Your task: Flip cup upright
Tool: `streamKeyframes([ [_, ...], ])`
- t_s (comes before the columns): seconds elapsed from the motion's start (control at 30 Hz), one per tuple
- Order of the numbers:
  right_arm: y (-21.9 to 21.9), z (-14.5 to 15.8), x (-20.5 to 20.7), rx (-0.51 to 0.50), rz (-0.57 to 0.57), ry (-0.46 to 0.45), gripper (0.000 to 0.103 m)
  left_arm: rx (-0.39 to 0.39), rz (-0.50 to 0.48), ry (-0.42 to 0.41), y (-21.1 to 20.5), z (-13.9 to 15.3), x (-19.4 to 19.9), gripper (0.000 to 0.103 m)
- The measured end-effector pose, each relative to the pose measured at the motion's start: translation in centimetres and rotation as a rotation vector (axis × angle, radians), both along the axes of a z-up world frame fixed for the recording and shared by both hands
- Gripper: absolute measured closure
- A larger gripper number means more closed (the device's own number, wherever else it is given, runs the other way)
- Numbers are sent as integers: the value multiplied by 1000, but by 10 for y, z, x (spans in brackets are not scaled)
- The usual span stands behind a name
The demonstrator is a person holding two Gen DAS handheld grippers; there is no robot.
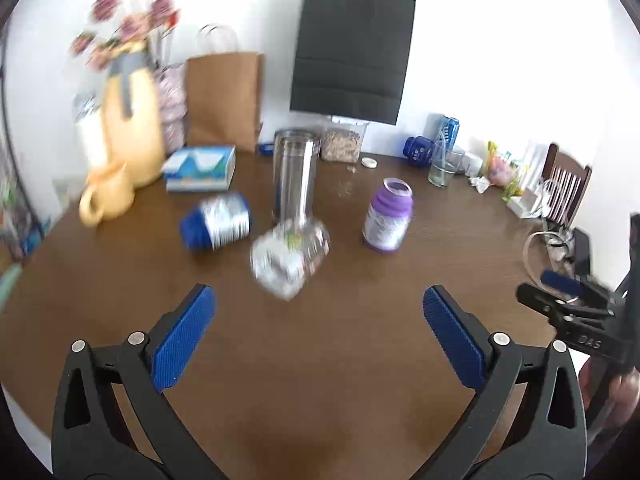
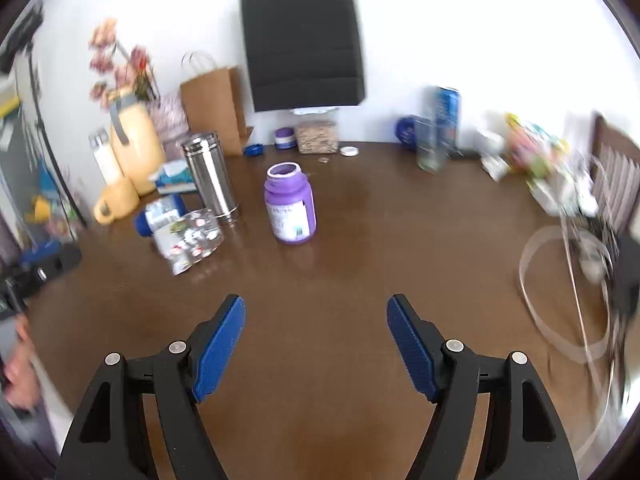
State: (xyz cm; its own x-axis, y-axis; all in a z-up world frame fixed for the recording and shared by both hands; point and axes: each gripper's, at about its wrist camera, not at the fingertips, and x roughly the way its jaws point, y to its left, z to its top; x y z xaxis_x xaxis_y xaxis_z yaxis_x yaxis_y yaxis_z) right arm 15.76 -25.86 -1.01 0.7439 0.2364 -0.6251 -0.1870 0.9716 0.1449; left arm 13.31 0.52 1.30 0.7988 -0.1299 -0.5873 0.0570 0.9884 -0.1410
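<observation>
Tabletop [image 1: 360, 360]: brown wood, bearing all items below. Black paper bag [image 1: 352, 52] and brown paper bag [image 1: 224, 96]: standing at the back by the wall. Yellow vase [image 1: 130, 120]: back left, holding flowers. Steel canister [image 1: 295, 172]: upright, mid-table. Purple bottle [image 1: 387, 216]: upright, uncapped, right of the canister. Blue jar [image 1: 216, 222]: on its side, left of the canister. Cup [image 1: 290, 258]: clear with a printed pattern, lying on its side just in front of the canister, apparently mouth toward the camera, long axis running roughly away from the left gripper; blur hides detail. Left gripper [image 1: 320, 304]: jaws spread wide, empty, the cup dead ahead and near, between their lines. Right gripper [image 2: 316, 312]: jaws likewise apart and empty; from it the cup [image 2: 188, 238] lies well off to the left, farther away. Judgement: the left hand is better placed to reach the cup.
</observation>
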Motion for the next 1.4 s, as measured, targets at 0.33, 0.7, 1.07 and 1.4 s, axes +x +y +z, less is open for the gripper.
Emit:
streamKeyframes([
  [0.33,12,-11,-113,31,31,-27,22,14,77,-86,-5,9,-105,0],
  [0.7,39,-6,-135,-25,87,-89,22,122,86,-133,-12,6,-126,0],
  [1.07,70,-16,-141,-63,158,-67,22,170,106,-79,13,-25,-155,0],
  [1.4,76,-18,-139,-52,207,-37,22,166,133,-86,16,-23,-155,0],
])
